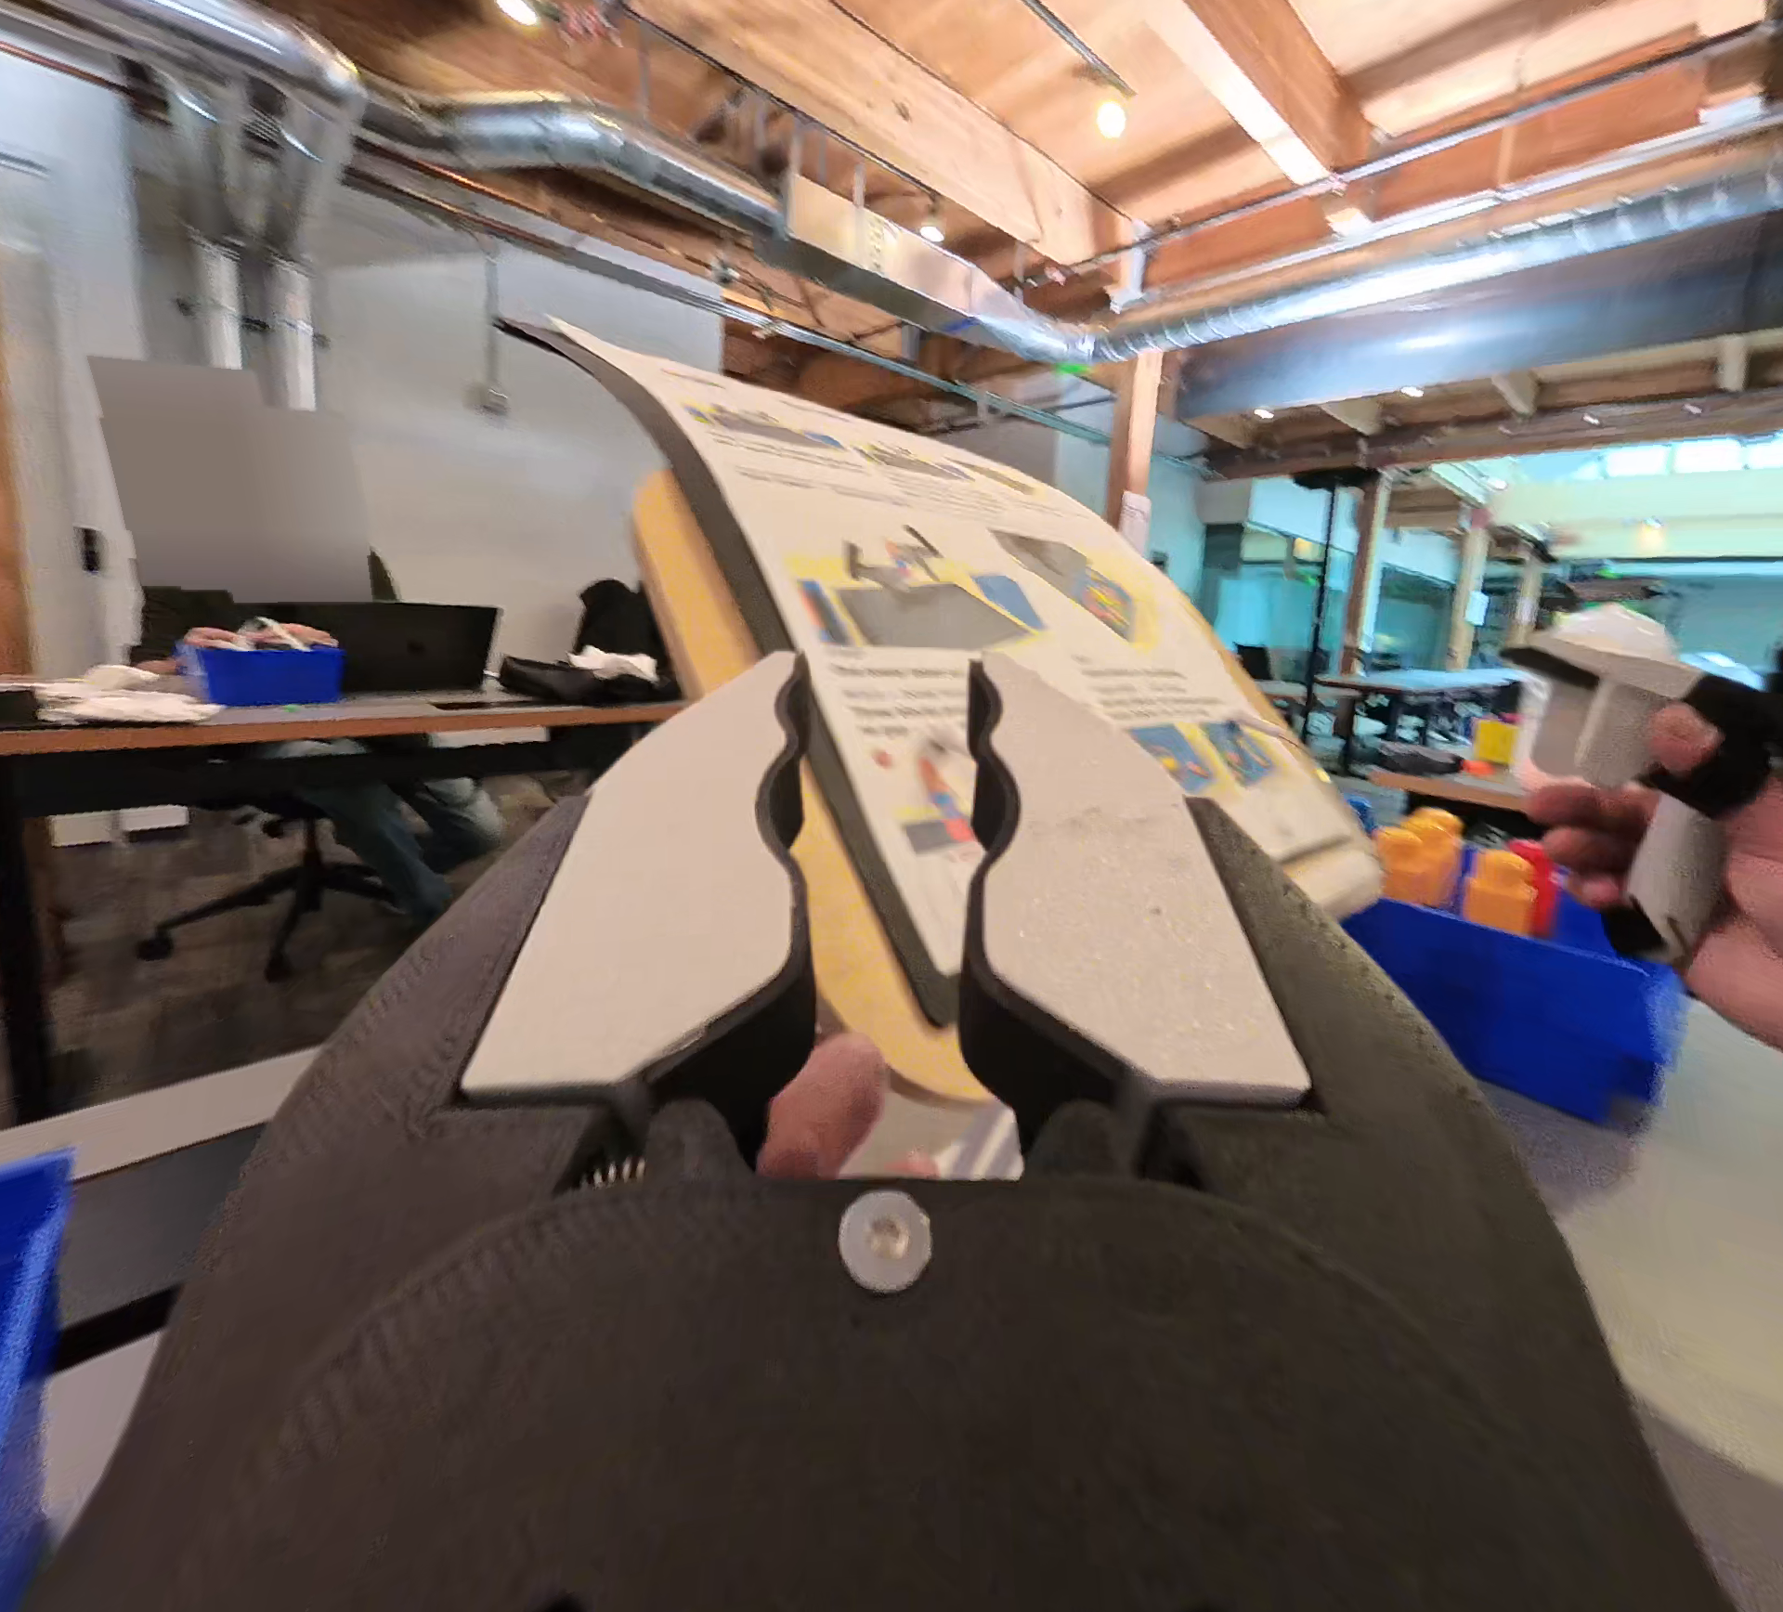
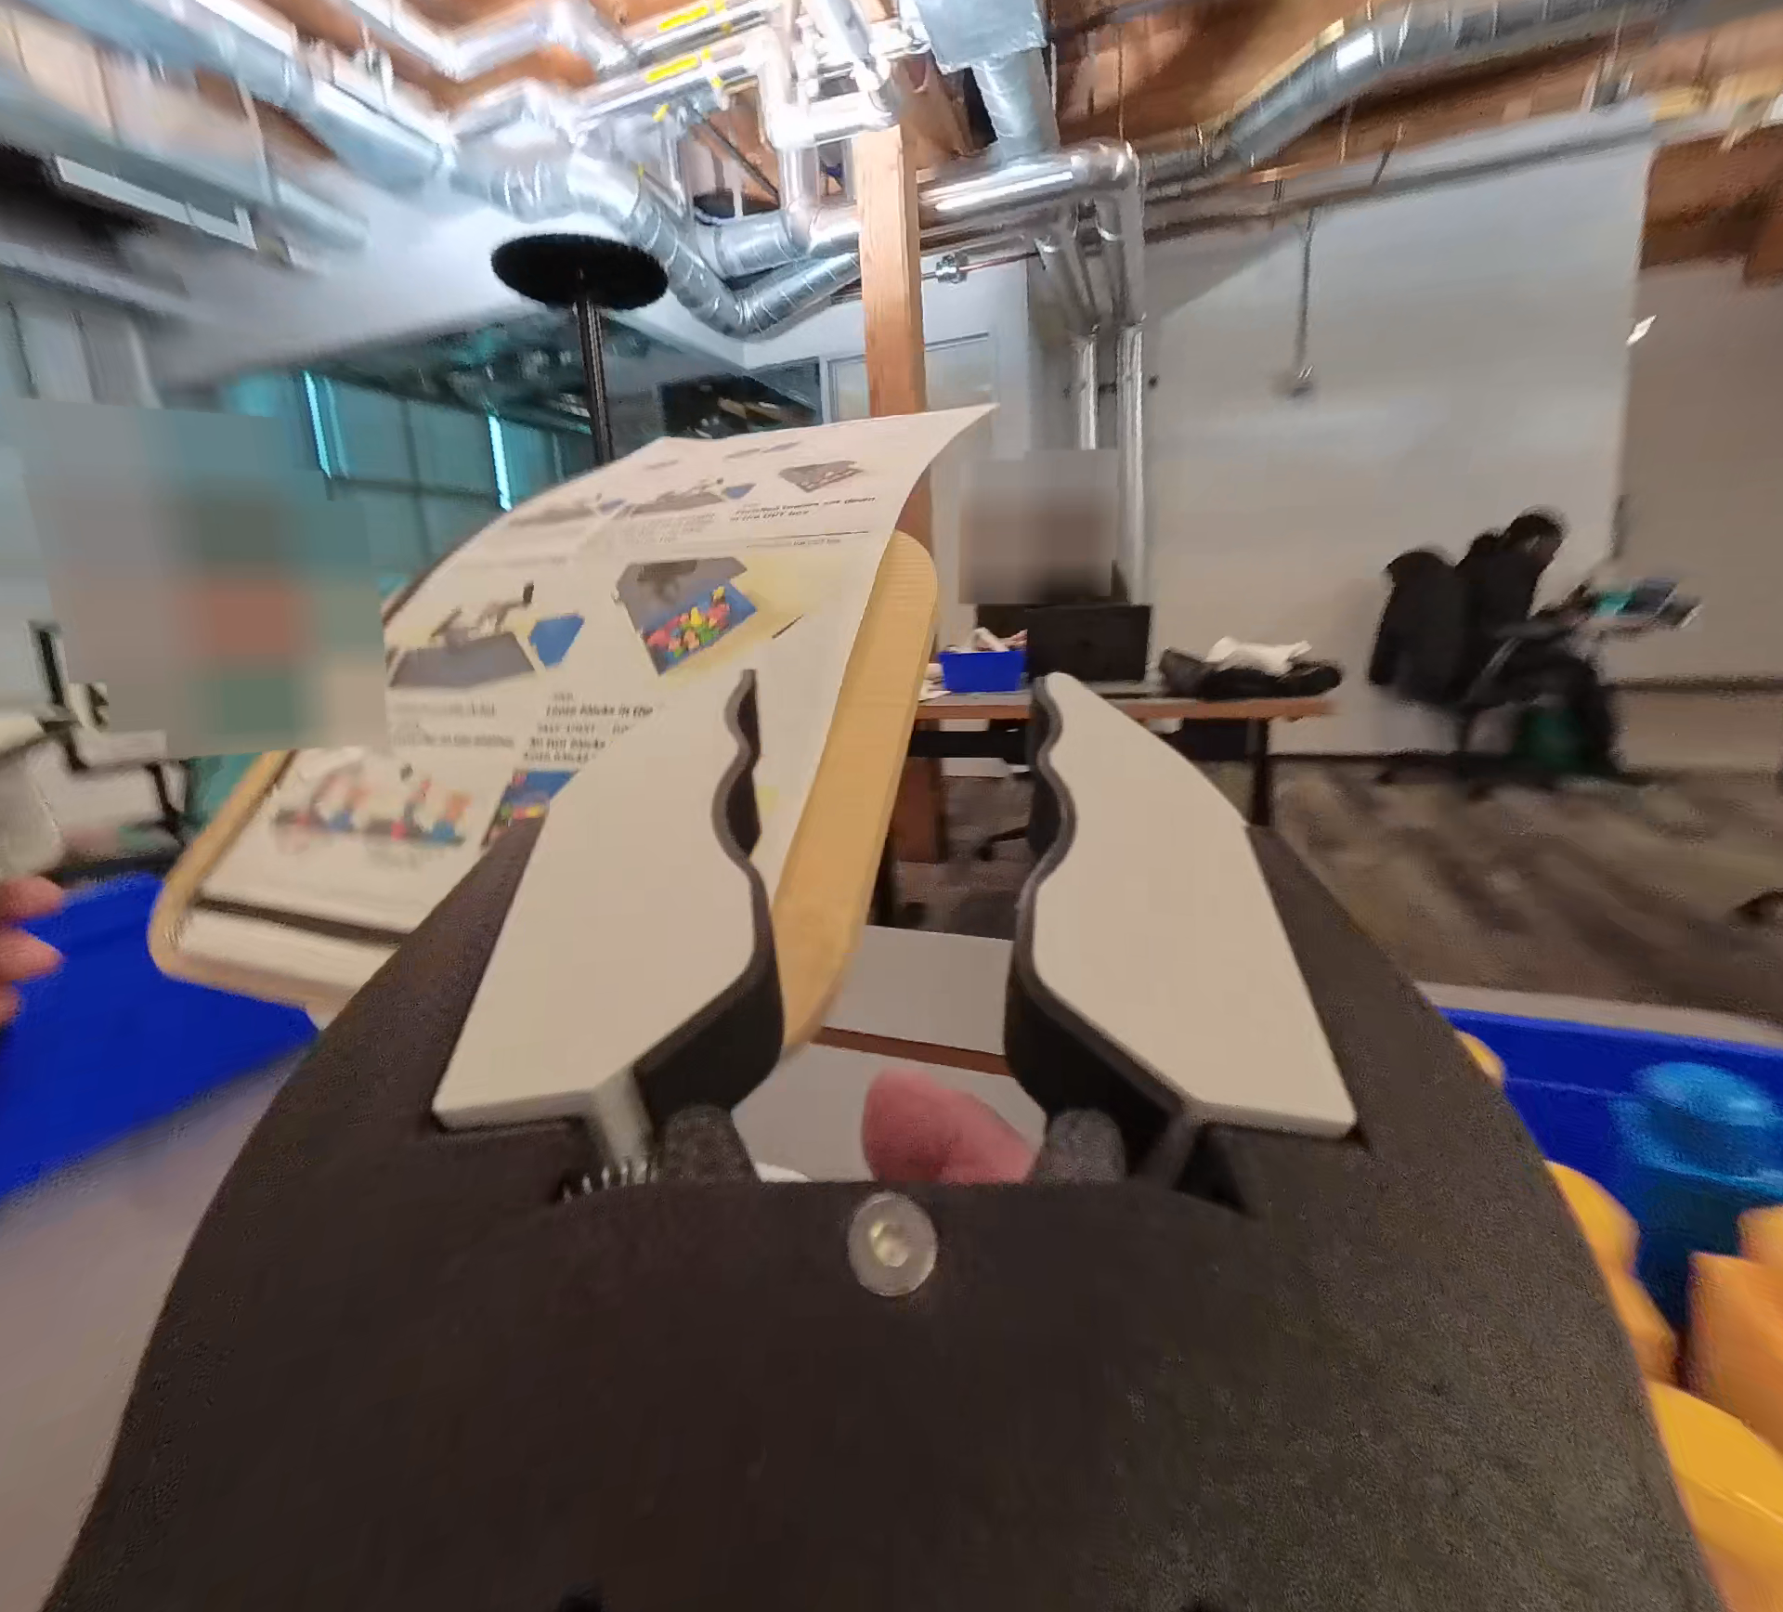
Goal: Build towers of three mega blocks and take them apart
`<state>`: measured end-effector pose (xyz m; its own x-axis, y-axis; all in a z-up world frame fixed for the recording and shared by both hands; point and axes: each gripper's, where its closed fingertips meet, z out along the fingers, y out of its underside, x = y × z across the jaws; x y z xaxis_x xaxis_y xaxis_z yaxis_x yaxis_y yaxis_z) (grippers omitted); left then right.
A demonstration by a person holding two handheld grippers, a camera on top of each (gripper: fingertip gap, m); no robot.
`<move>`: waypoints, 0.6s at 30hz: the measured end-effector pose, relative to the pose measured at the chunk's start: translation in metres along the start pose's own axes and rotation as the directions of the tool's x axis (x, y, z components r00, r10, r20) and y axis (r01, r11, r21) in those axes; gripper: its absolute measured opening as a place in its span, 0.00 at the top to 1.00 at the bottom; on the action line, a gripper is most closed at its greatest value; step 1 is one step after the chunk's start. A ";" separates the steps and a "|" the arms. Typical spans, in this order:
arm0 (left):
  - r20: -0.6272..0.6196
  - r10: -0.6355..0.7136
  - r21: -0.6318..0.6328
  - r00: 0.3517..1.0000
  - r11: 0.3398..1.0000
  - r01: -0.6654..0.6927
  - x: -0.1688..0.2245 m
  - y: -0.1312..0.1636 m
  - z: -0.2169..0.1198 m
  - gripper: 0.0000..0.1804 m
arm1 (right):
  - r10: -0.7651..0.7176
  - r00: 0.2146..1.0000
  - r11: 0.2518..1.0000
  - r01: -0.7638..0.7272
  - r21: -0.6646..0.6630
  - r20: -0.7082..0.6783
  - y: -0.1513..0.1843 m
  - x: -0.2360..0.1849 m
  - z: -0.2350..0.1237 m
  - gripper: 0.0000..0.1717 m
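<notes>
Wooden ceiling (image 1: pixel 965 70) with silver ducts (image 1: pixel 540 128) overhead; desks (image 1: pixel 338 722) behind. A clipboard (image 1: pixel 714 601) carrying a printed sheet (image 1: pixel 926 562) blocks both views. Blue bin (image 1: pixel 1505 996) at right holds orange and red blocks (image 1: pixel 1447 852). Left gripper (image 1: pixel 888 688) partly open, right gripper (image 2: pixel 892 697) wide open; neither grips anything.

Left gripper (image 1: pixel 886 702) and right gripper (image 2: pixel 892 722) alike, textured black printed bodies, pale grey flat fingers with wavy black inner pads, one silver screw at the centre, black finger straps.
</notes>
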<state>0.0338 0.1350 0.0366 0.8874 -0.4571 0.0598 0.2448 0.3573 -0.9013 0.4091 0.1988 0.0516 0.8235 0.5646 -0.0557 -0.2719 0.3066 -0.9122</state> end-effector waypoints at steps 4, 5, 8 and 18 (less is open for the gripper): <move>0.066 -0.102 0.090 0.993 0.991 0.096 -0.030 -0.004 0.012 0.70 | 0.256 0.966 0.966 -0.256 0.025 0.026 0.025 0.013 0.044 0.59; 0.069 -0.124 0.091 0.990 0.989 0.118 -0.033 -0.001 0.016 0.68 | 0.327 0.945 0.945 -0.327 0.011 0.024 0.033 0.016 0.053 0.52; 0.040 -0.220 0.090 0.975 0.972 0.215 -0.035 0.013 0.026 0.62 | 0.396 0.917 0.917 -0.398 0.035 0.051 0.041 0.013 0.065 0.51; -0.048 -0.301 0.049 0.952 0.952 0.303 -0.010 0.028 0.037 0.64 | 0.437 0.889 0.897 -0.442 0.012 0.138 0.045 -0.005 0.073 0.53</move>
<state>0.0460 0.1802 0.0264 0.7528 -0.5818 0.3079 0.5214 0.2415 -0.8184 0.3562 0.2654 0.0405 0.5448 0.7415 -0.3917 -0.6140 0.0345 -0.7885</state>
